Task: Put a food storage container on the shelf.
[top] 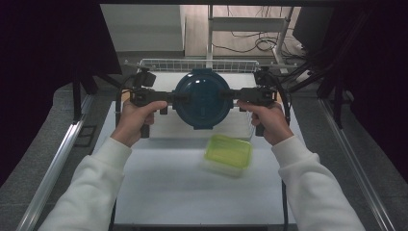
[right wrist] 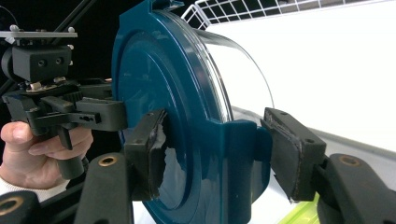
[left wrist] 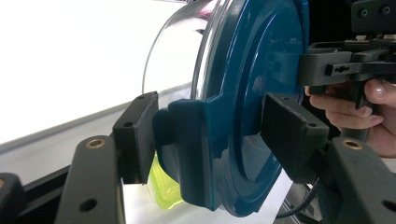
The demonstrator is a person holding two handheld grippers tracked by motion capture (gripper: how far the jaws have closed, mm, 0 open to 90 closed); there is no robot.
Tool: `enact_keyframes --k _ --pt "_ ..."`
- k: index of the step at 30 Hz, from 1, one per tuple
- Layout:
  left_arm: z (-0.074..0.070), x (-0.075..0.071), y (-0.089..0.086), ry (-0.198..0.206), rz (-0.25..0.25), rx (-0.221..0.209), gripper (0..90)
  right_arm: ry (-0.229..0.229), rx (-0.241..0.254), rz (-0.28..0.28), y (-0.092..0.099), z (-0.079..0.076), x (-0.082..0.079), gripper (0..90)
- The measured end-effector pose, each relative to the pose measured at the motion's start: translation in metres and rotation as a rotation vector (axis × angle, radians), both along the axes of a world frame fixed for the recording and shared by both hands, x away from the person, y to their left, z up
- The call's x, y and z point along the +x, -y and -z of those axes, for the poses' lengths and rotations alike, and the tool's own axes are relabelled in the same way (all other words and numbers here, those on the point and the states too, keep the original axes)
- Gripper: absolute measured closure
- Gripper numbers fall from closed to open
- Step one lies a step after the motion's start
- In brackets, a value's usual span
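A round clear container with a dark teal lid (top: 202,98) hangs in the air above the white table, held level between both grippers. My left gripper (top: 175,96) is shut on the latch tab at the container's left side; in the left gripper view its pads (left wrist: 135,137) press on that tab and on the lid (left wrist: 252,93). My right gripper (top: 230,95) is shut on the opposite tab, with its pads (right wrist: 289,154) squeezing tab and lid (right wrist: 154,93) in the right gripper view. A hand holds each gripper's handle.
A rectangular box with a lime-green lid (top: 227,153) lies on the white table (top: 163,192), in front of and a little right of the held container. A wire basket (top: 197,65) stands along the table's far edge. Dark curtains flank both sides.
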State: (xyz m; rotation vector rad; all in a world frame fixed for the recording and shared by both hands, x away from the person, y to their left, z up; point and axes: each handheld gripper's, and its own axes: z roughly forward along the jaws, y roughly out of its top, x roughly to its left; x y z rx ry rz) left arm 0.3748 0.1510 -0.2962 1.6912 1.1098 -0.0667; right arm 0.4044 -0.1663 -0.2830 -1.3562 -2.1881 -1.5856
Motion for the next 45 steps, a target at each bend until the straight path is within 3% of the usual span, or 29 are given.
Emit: enact_keyframes --k 29,39,45 --pt "-0.017 0.054 -0.001 -0.017 -0.007 -0.004 37.9 0.009 -0.009 0.008 -0.002 -0.018 0.050 41.2" --pt "-0.017 0.070 -0.002 -0.035 -0.007 0.002 37.9 -0.024 0.004 0.011 -0.002 -0.015 0.067 41.1" --pt "-0.009 0.081 -0.006 -0.051 -0.022 -0.013 37.9 -0.035 -0.002 0.006 -0.007 -0.011 0.079 41.2"
